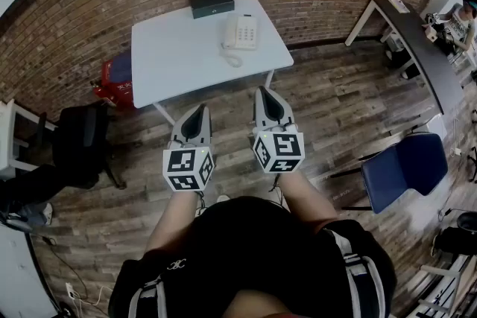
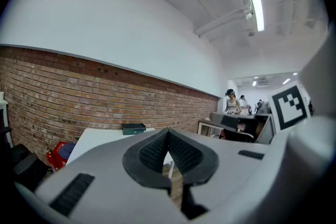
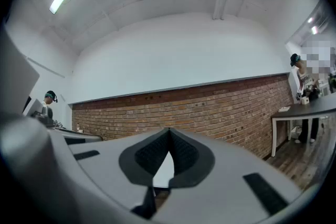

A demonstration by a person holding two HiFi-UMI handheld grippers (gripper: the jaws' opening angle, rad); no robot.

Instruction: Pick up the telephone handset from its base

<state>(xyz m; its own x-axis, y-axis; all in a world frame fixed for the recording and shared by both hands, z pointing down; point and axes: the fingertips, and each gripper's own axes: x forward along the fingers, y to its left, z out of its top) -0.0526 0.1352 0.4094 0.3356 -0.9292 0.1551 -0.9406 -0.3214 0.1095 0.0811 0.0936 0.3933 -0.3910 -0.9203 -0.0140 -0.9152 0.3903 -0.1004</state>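
A white telephone (image 1: 242,31) with its handset on the base stands near the far right of a white table (image 1: 179,56); its coiled cord trails to the left. My left gripper (image 1: 198,109) and right gripper (image 1: 266,91) hover side by side short of the table's near edge, well away from the phone. Both are shut with nothing between the jaws. In the left gripper view the left gripper (image 2: 168,131) shows closed tips with the table (image 2: 100,139) beyond. The right gripper (image 3: 168,129) shows closed tips against the brick wall.
A dark box (image 1: 212,3) lies at the table's back edge. A red bag (image 1: 115,80) sits on the floor left of the table, a black chair (image 1: 80,141) further left, a blue chair (image 1: 406,167) at the right. A long desk (image 1: 417,48) with a person (image 1: 460,15) stands far right.
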